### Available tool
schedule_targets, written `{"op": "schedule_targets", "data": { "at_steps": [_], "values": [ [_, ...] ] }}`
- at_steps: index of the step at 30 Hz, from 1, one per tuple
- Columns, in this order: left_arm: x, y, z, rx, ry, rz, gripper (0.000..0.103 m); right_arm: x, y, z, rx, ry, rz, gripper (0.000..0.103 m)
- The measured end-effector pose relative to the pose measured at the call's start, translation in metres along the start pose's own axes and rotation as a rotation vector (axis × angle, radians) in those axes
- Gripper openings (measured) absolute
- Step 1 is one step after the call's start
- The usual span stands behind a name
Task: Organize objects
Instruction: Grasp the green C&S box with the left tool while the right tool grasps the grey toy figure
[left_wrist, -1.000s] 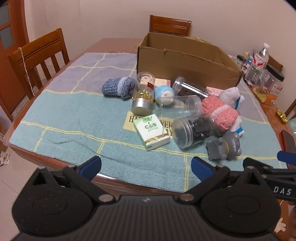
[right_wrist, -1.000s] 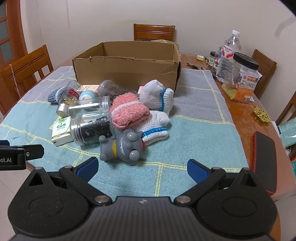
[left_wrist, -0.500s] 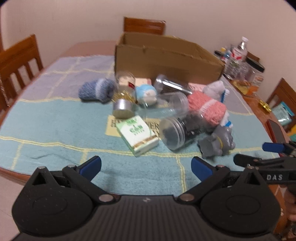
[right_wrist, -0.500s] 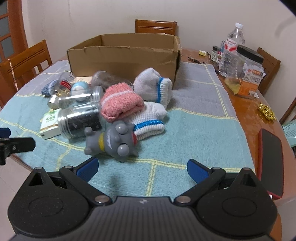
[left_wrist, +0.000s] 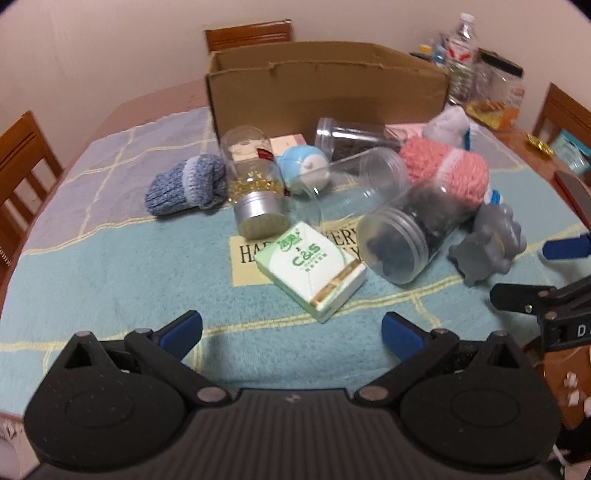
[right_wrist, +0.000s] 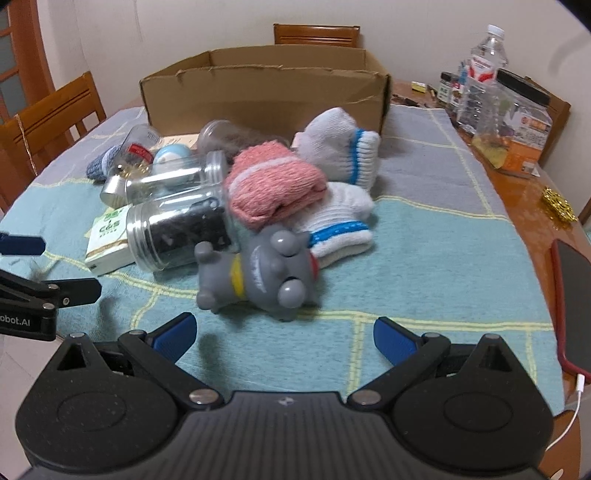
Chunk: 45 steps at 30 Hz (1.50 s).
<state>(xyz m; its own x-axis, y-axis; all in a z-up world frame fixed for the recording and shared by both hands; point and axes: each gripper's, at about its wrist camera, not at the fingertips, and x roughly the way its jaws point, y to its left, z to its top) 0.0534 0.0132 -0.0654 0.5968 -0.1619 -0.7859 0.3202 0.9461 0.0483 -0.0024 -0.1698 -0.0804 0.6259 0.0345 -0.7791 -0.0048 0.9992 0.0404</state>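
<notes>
An open cardboard box (left_wrist: 325, 92) (right_wrist: 266, 96) stands at the back of the towel-covered table. In front of it lies a heap: a green C&S packet (left_wrist: 314, 267), a jar of dark pieces (left_wrist: 406, 240) (right_wrist: 177, 232), an empty clear jar (left_wrist: 362, 181), a silver-lidded jar (left_wrist: 255, 184), a blue ball toy (left_wrist: 303, 168), a blue sock (left_wrist: 184, 184), a pink sock (left_wrist: 447, 170) (right_wrist: 273, 184), white socks (right_wrist: 340, 147) and a grey toy (right_wrist: 262, 273) (left_wrist: 487, 243). My left gripper (left_wrist: 291, 330) is open just short of the packet. My right gripper (right_wrist: 282, 334) is open just short of the grey toy.
Wooden chairs (right_wrist: 55, 114) stand around the table. At the right are a water bottle (right_wrist: 484, 74), a black-lidded jar (right_wrist: 517, 118), a gold trinket (right_wrist: 557, 203) and a red-cased phone (right_wrist: 574, 306). The bare towel (left_wrist: 110, 266) spreads to the left.
Both grippers have moved forward over the table towards the heap, which looms larger. The left view has swung rightwards. Both stay open and nothing was taken hold of.
</notes>
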Motion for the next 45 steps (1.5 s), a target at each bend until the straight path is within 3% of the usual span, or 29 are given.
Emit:
{"op": "schedule_targets", "data": {
  "at_steps": [7, 18, 30, 38, 42, 45],
  "values": [
    [0.019, 0.008, 0.006, 0.068, 0.043, -0.072, 0.102, 0.015, 0.006, 0.002, -0.010, 0.021, -0.026, 0.103],
    [0.029, 0.011, 0.016, 0.164, 0.033, -0.187, 0.102, 0.021, 0.011, 0.006, -0.049, -0.010, -0.023, 0.103],
    [0.039, 0.009, 0.027, 0.235, 0.003, -0.242, 0.103, 0.027, 0.014, 0.010, -0.060, -0.035, -0.016, 0.103],
    [0.043, 0.006, 0.036, 0.270, 0.029, -0.263, 0.103, 0.030, 0.015, 0.015, -0.070, -0.012, -0.010, 0.103],
    [0.043, 0.006, 0.037, 0.283, 0.033, -0.276, 0.100, 0.031, 0.015, 0.018, -0.070, 0.003, -0.010, 0.103],
    [0.039, 0.004, 0.036, 0.307, 0.026, -0.294, 0.090, 0.031, 0.015, 0.018, -0.067, 0.012, -0.013, 0.103]
  ]
}}
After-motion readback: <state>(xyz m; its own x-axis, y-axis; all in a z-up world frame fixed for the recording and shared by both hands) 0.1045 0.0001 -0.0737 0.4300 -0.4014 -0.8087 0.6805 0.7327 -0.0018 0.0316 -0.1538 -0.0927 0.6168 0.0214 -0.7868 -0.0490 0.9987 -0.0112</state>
